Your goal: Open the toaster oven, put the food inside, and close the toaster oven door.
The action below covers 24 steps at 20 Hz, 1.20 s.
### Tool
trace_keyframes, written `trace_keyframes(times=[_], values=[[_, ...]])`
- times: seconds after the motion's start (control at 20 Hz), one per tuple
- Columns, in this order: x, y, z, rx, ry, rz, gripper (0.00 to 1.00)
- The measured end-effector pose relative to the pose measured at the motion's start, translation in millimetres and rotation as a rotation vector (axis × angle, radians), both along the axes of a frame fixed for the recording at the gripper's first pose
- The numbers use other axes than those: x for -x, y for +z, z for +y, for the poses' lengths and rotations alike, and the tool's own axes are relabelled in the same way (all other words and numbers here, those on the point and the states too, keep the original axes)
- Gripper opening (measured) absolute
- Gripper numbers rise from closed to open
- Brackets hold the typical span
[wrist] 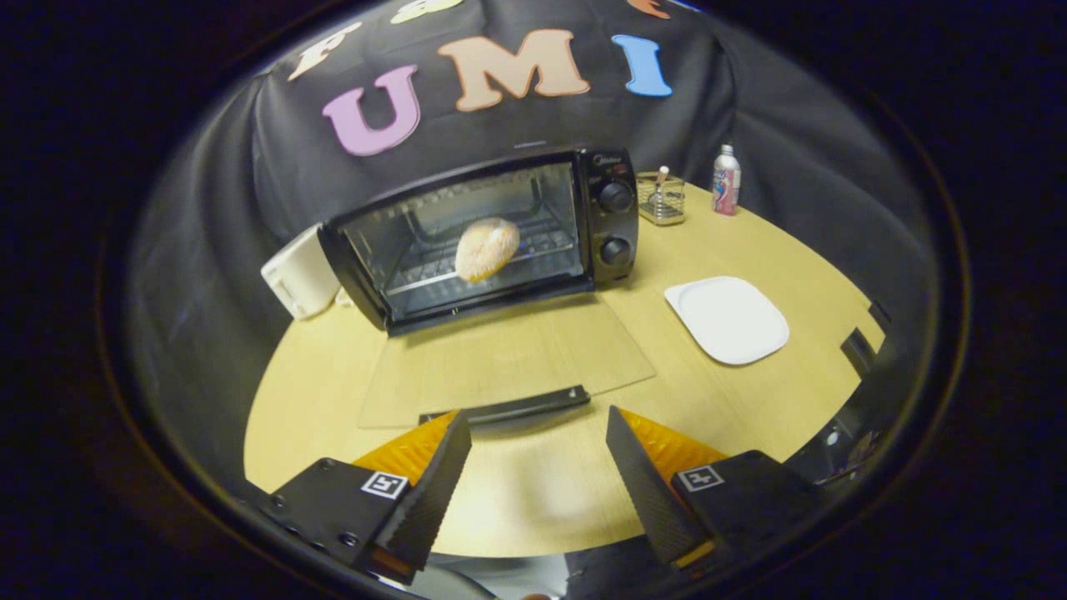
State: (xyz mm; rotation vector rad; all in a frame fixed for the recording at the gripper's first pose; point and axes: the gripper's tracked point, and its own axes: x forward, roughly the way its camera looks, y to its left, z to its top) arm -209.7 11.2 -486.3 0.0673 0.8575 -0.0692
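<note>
Gripper view shows my claw (538,467) low in the frame with its two fingers spread wide and nothing between them. It holds nothing.

Just ahead of the fingers, in the lower middle of the frame, is the dark handle (508,406) of the glass door (500,354). The door lies flat and open on the bench (750,400). Past it, in the middle of the frame, sits the toaster oven (492,233). The food (487,247), a round bun-like thing, rests on the wire rack (433,271) inside. So I think putting the food in is done, and closing the door is what is left.

What could go wrong? The handle is thin and sits low, close to the bench. If I come in too low, my fingers may bump the bench and miss the handle. If I push up too fast, the door may slam and shake the food off the rack. The oven looks light, so a hard shove may slide it back toward the white box (302,273) at the middle left.

The white plate (727,319) sits at the middle right, well apart from the door, so I don't think I will hit it. The wire basket (661,200) and bottle (726,180) at the upper right are far from my path too.
</note>
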Motion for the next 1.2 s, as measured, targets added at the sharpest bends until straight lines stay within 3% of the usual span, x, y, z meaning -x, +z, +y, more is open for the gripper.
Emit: trace_keyframes(times=[0.75,1.2], values=[[-11,-57,7,0.108,0.113,0.123,1.00],[-24,-22,17,0.148,0.149,0.066,1.00]])
